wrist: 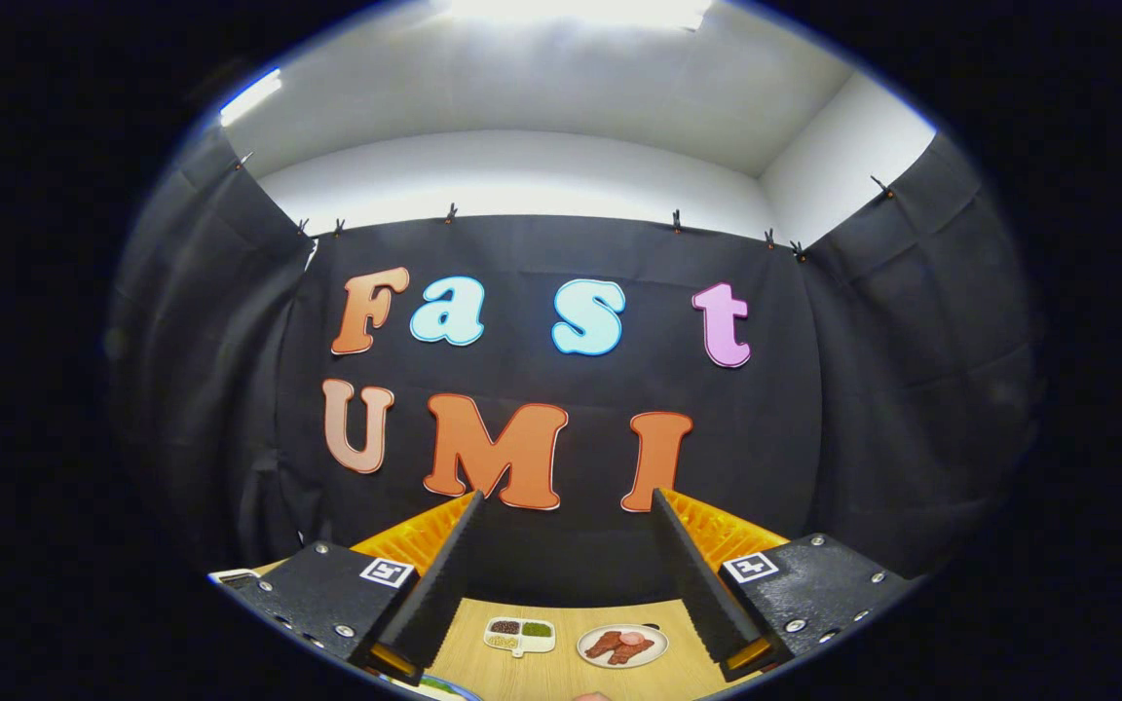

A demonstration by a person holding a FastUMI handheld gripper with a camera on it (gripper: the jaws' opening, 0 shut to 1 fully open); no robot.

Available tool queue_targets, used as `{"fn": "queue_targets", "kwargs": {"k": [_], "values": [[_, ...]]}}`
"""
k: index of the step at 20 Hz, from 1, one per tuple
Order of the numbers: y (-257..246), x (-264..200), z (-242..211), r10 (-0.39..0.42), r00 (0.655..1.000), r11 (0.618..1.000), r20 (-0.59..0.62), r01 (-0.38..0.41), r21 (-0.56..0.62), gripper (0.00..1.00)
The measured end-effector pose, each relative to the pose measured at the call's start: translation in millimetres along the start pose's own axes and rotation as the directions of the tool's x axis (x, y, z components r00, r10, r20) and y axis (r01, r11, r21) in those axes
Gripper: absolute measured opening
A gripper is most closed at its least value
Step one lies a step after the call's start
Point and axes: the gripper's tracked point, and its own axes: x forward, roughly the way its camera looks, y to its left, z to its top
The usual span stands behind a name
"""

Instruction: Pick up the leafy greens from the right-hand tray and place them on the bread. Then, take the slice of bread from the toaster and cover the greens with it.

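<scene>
Your tool (561, 506) fingers spread apart, gripping nothing | open room between them | wooden surface (561, 672) below: divided dish (519, 634), meat plate (622, 645) | dark cloth wall ahead

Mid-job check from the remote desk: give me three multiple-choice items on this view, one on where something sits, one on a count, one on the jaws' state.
1. Where is the round plate of sliced meat?
A. On the wooden table, between the fingers
B. Hanging on the wall
C. Clamped in the jaws

2. How many compartments does the small white dish beside it show?
A. One
B. Three
C. Six

3. What state is the gripper in?
A. Shut on the plate
B. Shut on nothing
C. Open, holding nothing

Answers:
1 A, the plate rests on the tabletop in the gap.
2 B, two filled sections on top, one below.
3 C, the jaws stand wide apart with only cloth behind them.
</scene>
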Motion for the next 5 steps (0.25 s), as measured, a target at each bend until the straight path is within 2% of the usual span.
{"fn": "queue_targets", "kwargs": {"k": [5], "values": [[3.1,0.4,-0.2,0.004,1.000,1.000,-0.013,-0.004,0.009,0.99]]}}
